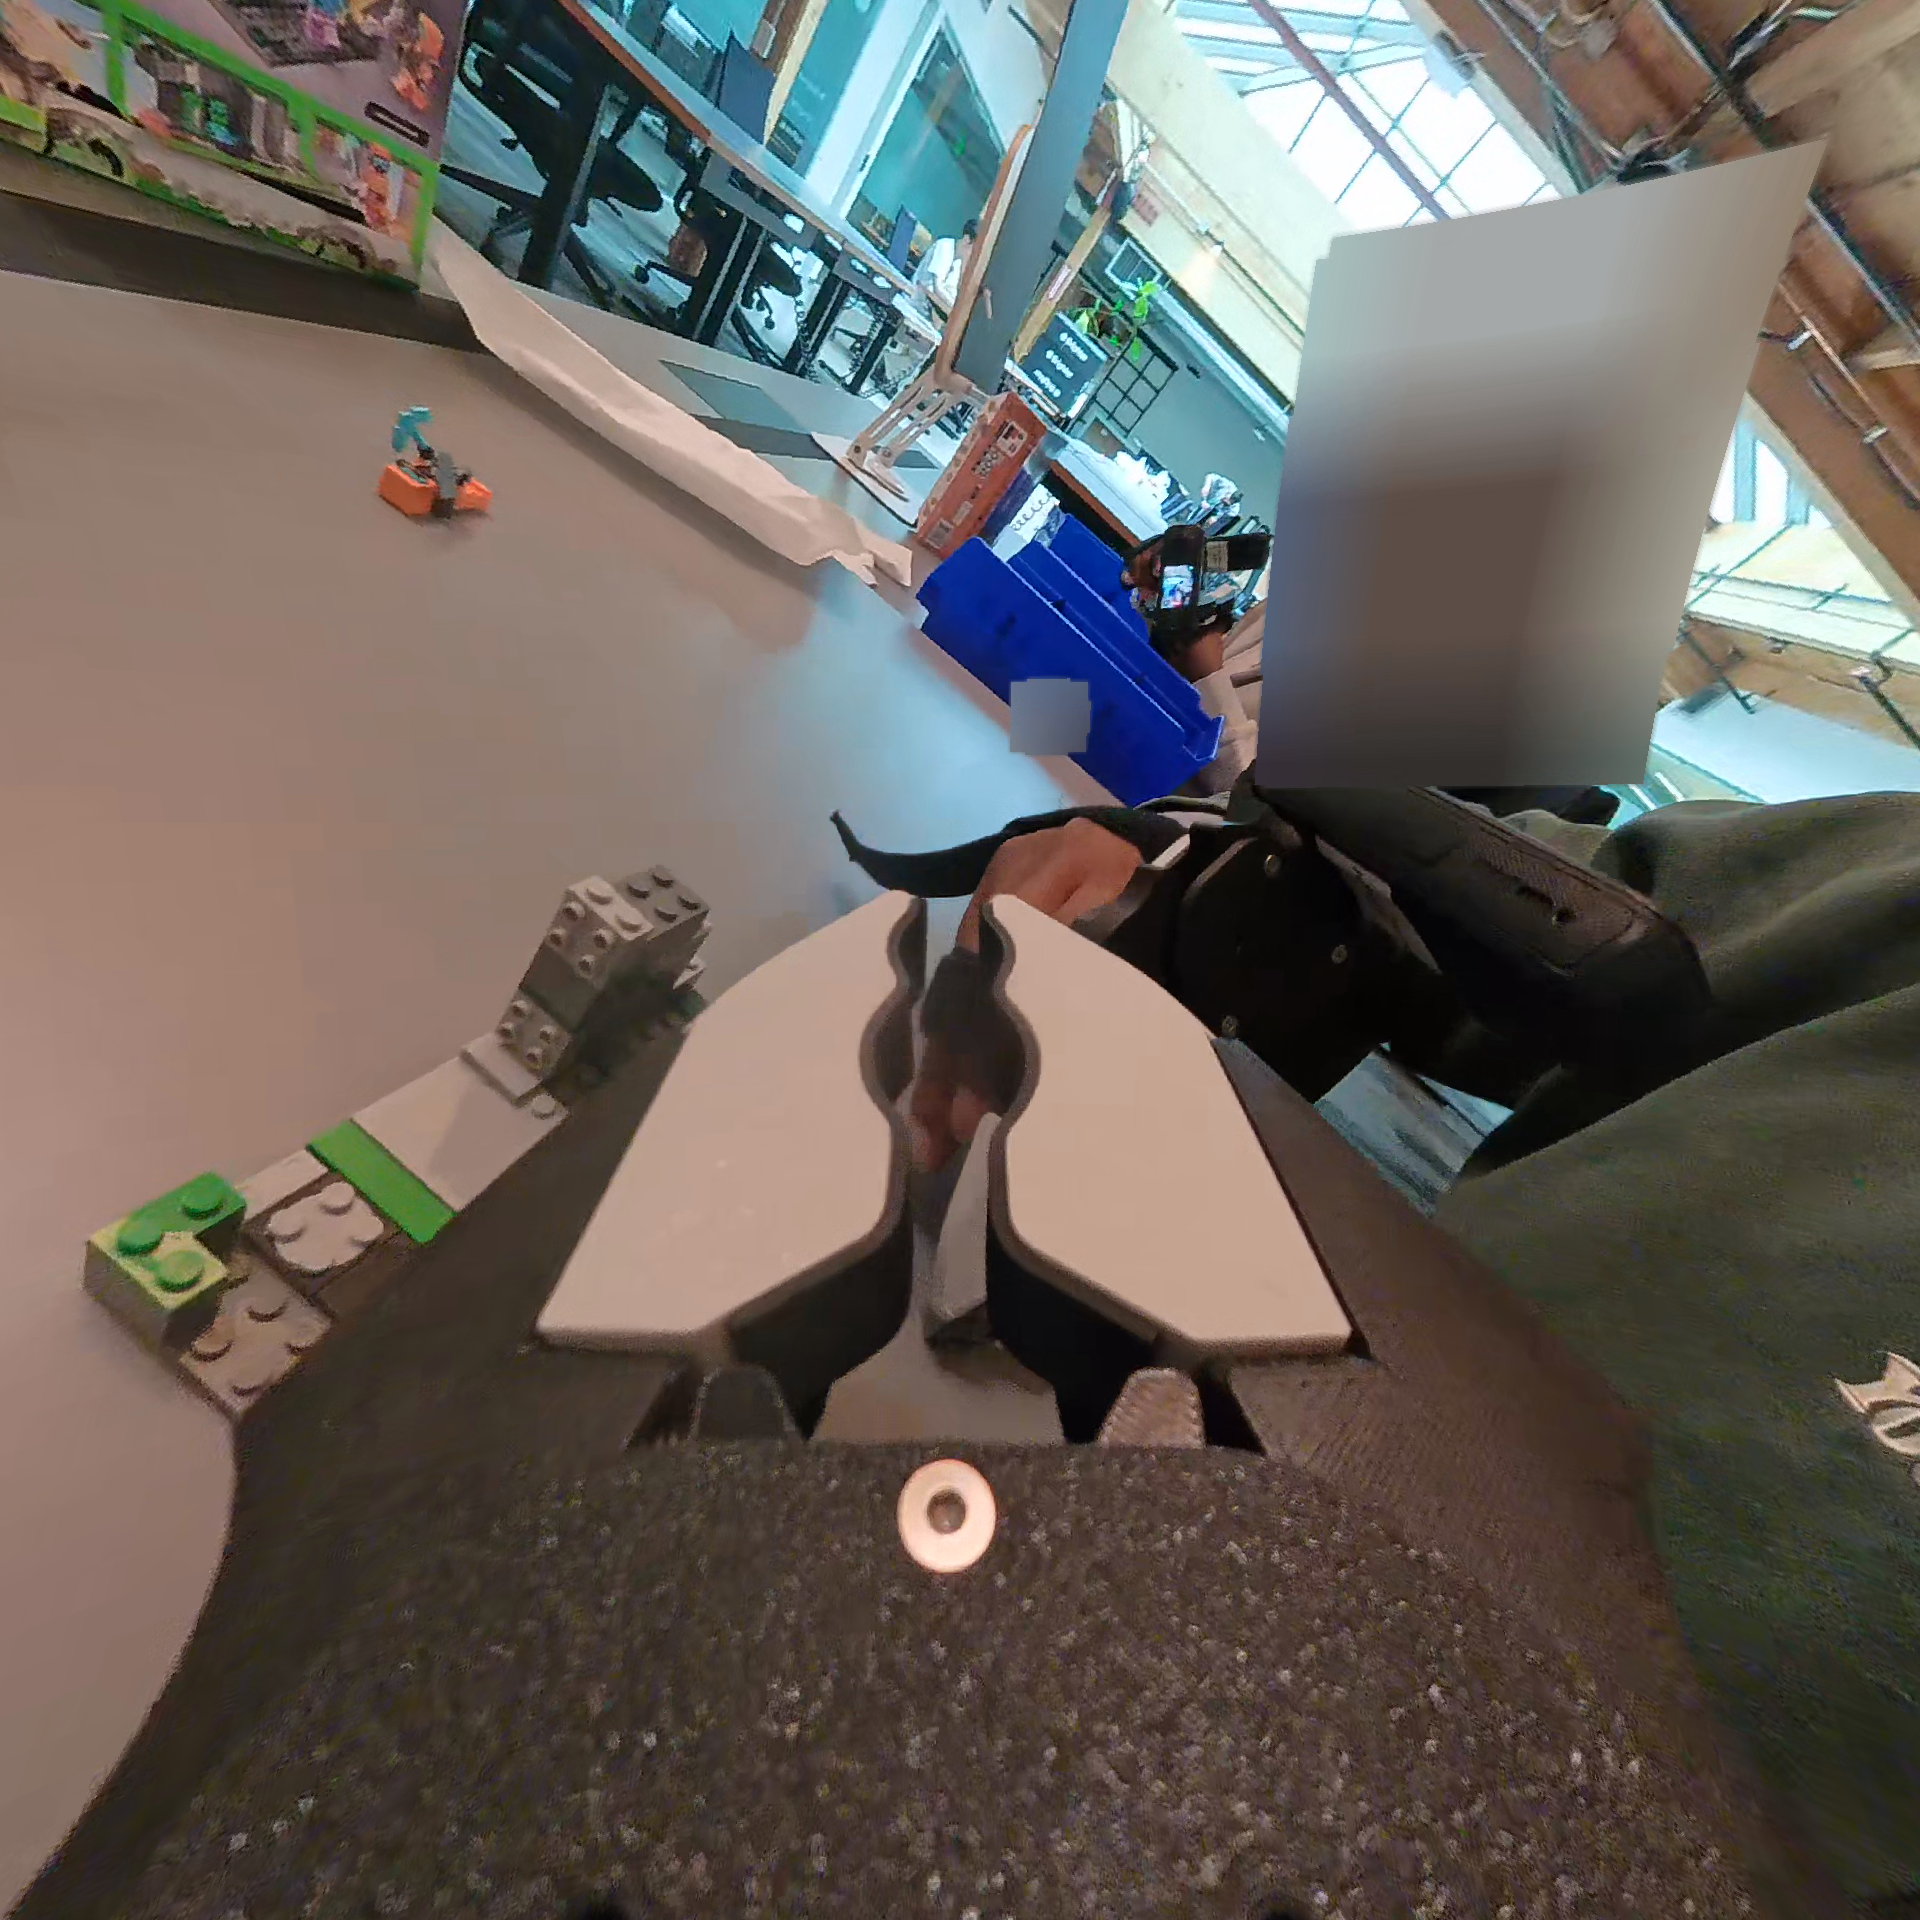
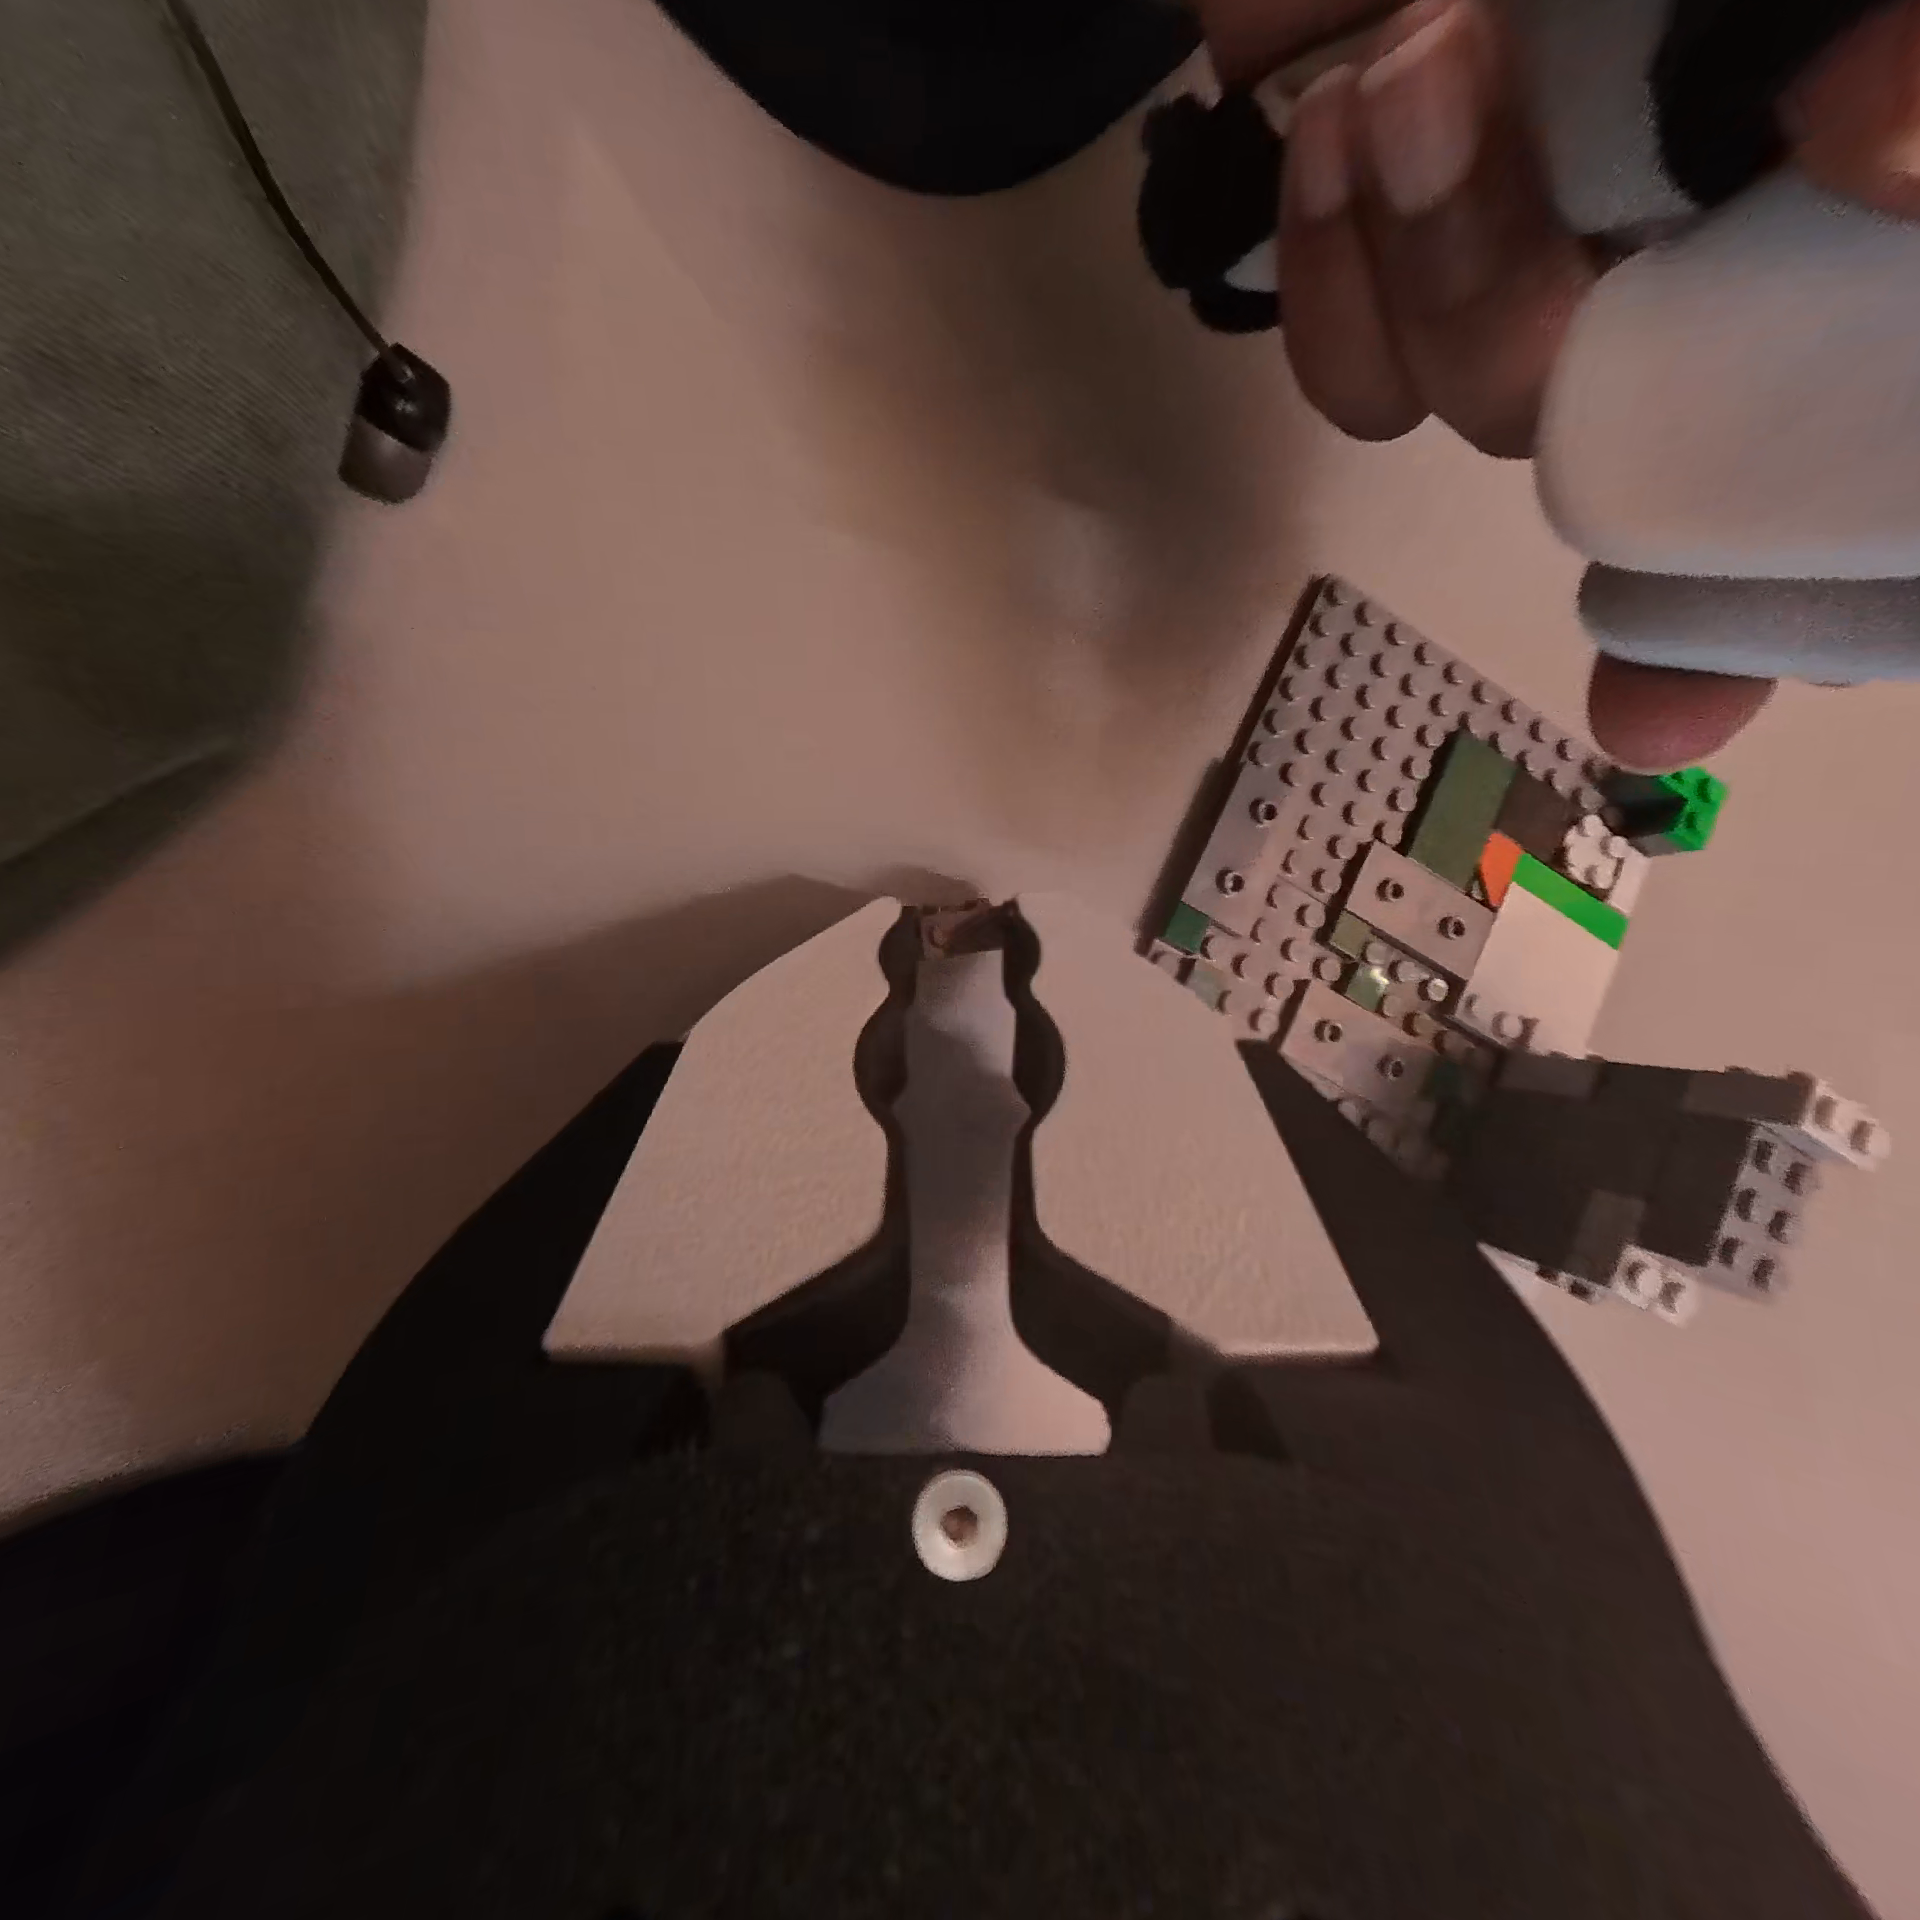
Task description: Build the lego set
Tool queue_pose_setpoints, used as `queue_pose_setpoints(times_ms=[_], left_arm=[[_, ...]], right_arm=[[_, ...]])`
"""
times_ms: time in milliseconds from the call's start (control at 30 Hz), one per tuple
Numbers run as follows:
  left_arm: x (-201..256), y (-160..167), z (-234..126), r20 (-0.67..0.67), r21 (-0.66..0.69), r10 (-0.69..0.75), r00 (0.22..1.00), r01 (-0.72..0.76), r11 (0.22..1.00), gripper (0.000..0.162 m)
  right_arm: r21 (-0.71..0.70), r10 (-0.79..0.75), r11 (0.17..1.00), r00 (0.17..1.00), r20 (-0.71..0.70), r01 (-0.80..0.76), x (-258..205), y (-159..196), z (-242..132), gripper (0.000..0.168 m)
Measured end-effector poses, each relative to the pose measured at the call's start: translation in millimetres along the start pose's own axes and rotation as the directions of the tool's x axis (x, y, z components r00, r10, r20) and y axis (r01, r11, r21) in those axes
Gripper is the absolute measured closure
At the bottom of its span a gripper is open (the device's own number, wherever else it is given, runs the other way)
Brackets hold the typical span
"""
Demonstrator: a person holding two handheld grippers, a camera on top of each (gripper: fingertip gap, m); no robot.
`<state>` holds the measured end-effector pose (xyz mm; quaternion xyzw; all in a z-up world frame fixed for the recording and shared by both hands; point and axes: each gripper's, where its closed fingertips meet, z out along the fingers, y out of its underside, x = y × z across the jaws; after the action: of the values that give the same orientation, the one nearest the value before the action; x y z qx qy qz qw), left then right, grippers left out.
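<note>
Left wrist view, left to right: lego set box (image 1: pixel 223 135) at table's (image 1: pixel 312 727) far edge; orange figure (image 1: pixel 431 483) mid-table; lego build (image 1: pixel 436 1122) beside my left gripper (image 1: pixel 951 914), jaws nearly shut, seemingly empty; blue bins (image 1: pixel 1070 655) at right edge. Right wrist view: my right gripper (image 2: pixel 961 920) pinches a small brown piece (image 2: pixel 958 928); grey baseplate (image 2: pixel 1351 727) to its right. Advice: align piece squarely over studs, press straight down, steady plate. Writing: box print, not transcribed
</note>
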<state>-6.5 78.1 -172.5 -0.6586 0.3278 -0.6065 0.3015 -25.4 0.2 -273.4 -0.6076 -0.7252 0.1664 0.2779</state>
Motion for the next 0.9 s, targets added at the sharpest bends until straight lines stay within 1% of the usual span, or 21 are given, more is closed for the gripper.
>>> queue_pose_setpoints(times_ms=[67, 100, 133, 200, 233, 267, 367, 467, 533, 600, 667, 767, 900], left_arm=[[-1, 1, 0, 0.002, -0.004, 0.004, 1.0, -0.004, 1.0, 0.153], [0, 1, 0, -0.004, -0.004, 0.001, 1.0, -0.001, 1.0, 0.153], [2, 1, 0, -0.016, -0.003, -0.006, 1.0, 0.006, 1.0, 0.153], [8, 0, 1, -0.065, 0.002, -0.039, 0.997, 0.039, 0.999, 0.152], [10, 0, 1, -0.086, 0.003, -0.054, 0.995, 0.054, 0.999, 0.151], [10, 0, 2, -0.089, 0.002, -0.062, 0.994, 0.062, 0.998, 0.151], [4, 3, 3, -0.06, -0.007, -0.058, 0.997, 0.058, 0.998, 0.152], [1, 5, 4, -0.051, -0.008, -0.064, 0.997, 0.063, 0.998, 0.152], [-1, 4, 4, -0.038, -0.005, -0.058, 0.998, 0.058, 0.998, 0.152], [-4, 4, 3, -0.025, -0.004, -0.057, 0.998, 0.057, 0.998, 0.153], [-6, 5, 3, -0.02, -0.003, -0.063, 0.998, 0.063, 0.998, 0.154], [-7, 6, 3, -0.021, -0.008, -0.07, 0.997, 0.07, 0.998, 0.154], [-7, 7, 4, -0.019, -0.013, -0.064, 0.998, 0.063, 0.998, 0.154]], right_arm=[[0.033, 0.002, 0.999, 1.0, -0.021, -0.001, 3, -3, -2, 0.155], [0.078, 0.02, 0.997, 0.999, -0.041, -0.017, 7, -7, -6, 0.167], [0.156, 0.057, 0.987, 0.996, -0.062, -0.046, 12, -13, -15, 0.167], [0.381, 0.15, 0.918, 0.986, -0.075, -0.11, 21, -33, -42, 0.168], [0.452, 0.182, 0.883, 0.98, -0.079, -0.128, 24, -38, -55, 0.168], [0.471, 0.202, 0.872, 0.974, -0.102, -0.131, 27, -37, -63, 0.168], [0.423, 0.223, 0.897, 0.957, -0.184, -0.127, 34, -22, -67, 0.168], [0.313, 0.237, 0.936, 0.945, -0.226, -0.16, 40, 2, -60, 0.168], [0.224, 0.247, 0.955, 0.937, -0.246, -0.192, 45, 18, -53, 0.16], [0.159, 0.269, 0.959, 0.93, -0.248, -0.235, 49, 28, -44, 0.156], [0.13, 0.272, 0.96, 0.929, -0.253, -0.246, 52, 29, -35, 0.152], [0.098, 0.238, 0.97, 0.942, -0.237, -0.221, 55, 26, -23, 0.149], [0.056, 0.231, 0.973, 0.951, -0.204, -0.224, 66, 28, -16, 0.147]])
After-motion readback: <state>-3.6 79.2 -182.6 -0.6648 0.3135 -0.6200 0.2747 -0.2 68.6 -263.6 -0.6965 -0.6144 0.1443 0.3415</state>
